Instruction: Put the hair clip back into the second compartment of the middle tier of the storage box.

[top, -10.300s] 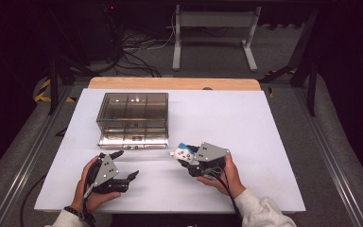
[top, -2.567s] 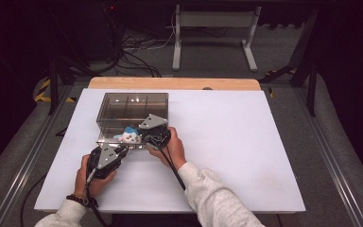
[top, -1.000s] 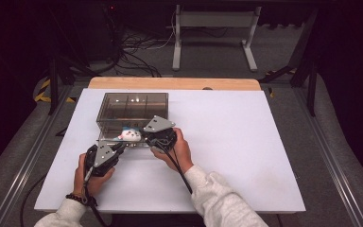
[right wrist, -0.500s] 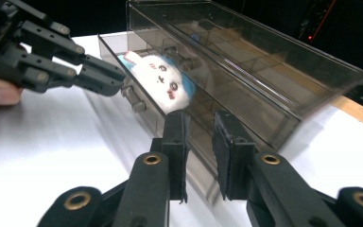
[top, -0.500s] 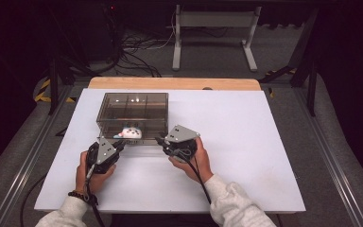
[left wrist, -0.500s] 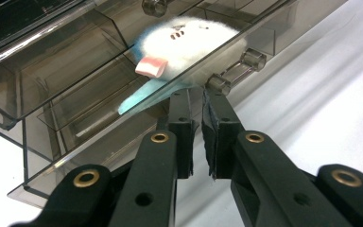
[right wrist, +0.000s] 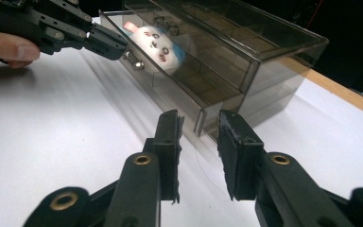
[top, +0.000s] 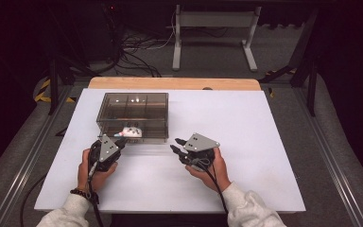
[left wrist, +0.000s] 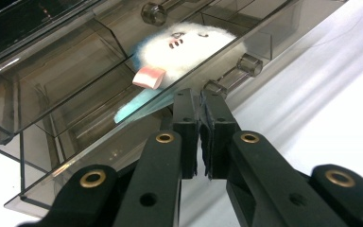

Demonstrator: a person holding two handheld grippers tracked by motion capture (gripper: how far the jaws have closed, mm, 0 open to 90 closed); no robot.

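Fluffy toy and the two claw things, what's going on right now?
Left gripper shut at drawer knob. Right gripper open, empty. Plush toy lies in open drawer. Nothing blocking.

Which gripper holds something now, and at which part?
The left gripper is shut on a knob of the clear smoky plastic drawer; the right gripper is open, holding nothing.

materials and finishes

drawer box [top: 132, 111]: smoky clear plastic, glossy. plush toy [left wrist: 189, 47]: fluffy white and blue cloth. table [top: 264, 142]: matt white top, bare wood far edge. left gripper [left wrist: 199, 101], right gripper [right wrist: 199, 124]: matt black jaws, brass-coloured rivets.
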